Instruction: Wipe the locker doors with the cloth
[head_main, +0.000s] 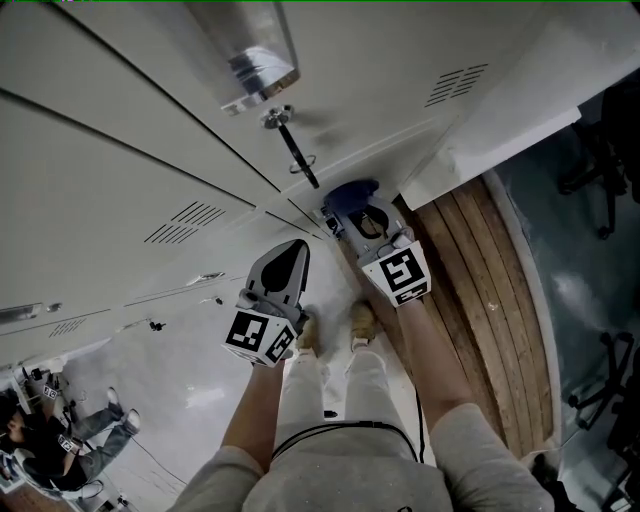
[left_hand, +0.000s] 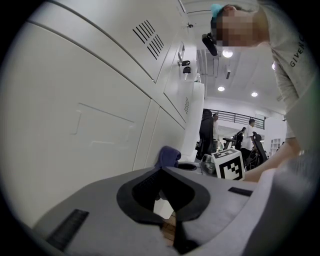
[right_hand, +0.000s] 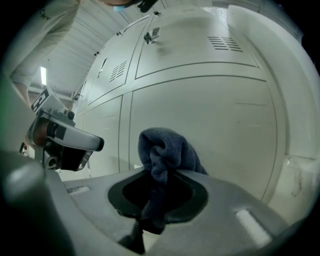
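Observation:
The white locker doors (head_main: 120, 150) fill the wall ahead of me. My right gripper (head_main: 347, 207) is shut on a dark blue cloth (head_main: 350, 192), and the cloth's bunched end sits at the foot of the lockers. In the right gripper view the cloth (right_hand: 162, 147) sticks out past the closed jaws of the right gripper (right_hand: 161, 171), close to a lower door (right_hand: 200, 110). My left gripper (head_main: 296, 252) is shut with nothing in it, a little to the left of the right one. In the left gripper view the left gripper (left_hand: 161, 169) points along the doors (left_hand: 90, 110), with the cloth (left_hand: 168, 156) just beyond.
A key with a ring (head_main: 296, 152) juts from a lock under a metal handle (head_main: 258, 68). Wooden planks (head_main: 480, 290) run along the right below a white ledge (head_main: 500, 120). Office chairs (head_main: 600, 170) stand far right. People (left_hand: 207, 131) stand in the distance.

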